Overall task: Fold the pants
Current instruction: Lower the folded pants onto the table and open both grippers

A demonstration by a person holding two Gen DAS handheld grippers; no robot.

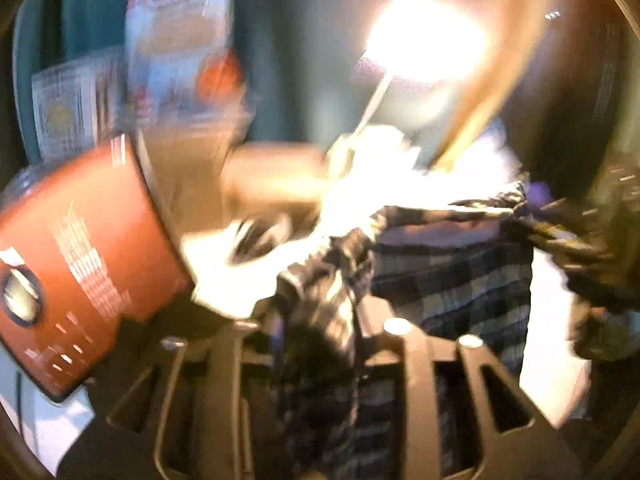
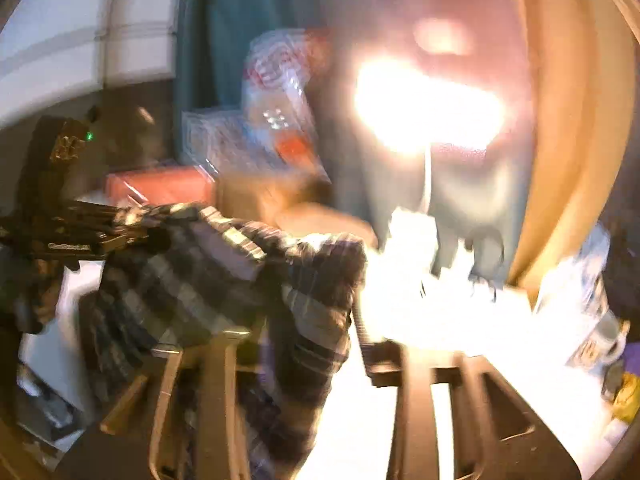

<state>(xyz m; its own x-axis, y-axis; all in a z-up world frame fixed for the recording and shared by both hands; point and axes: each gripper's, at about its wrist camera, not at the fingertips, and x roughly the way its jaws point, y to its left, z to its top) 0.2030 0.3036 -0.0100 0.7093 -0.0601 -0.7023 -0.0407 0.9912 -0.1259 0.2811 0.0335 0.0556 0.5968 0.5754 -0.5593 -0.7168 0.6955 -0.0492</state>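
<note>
Heavy motion blur across both views. Largest: white table point(image 2: 360, 420), washed out under a glaring lamp point(image 1: 424, 36) standing at its far side. Next in size: plaid pants point(image 1: 452, 276), dark blue and grey check, lifted off the table and stretched as a sagging band between the two grippers. Left of the pants in the left wrist view: big red box point(image 1: 76, 264), tilted, printed with white text, resting near the table's edge. Behind it: teal curtain point(image 2: 224, 20) and clear plastic packaging, details lost to blur. Left gripper point(image 1: 316, 332): clamped on a bunched end of the pants, cloth pinched between the fingers. Right gripper point(image 2: 308, 340): likewise closed on the other end of the pants, fabric draped over and between the fingers.
</note>
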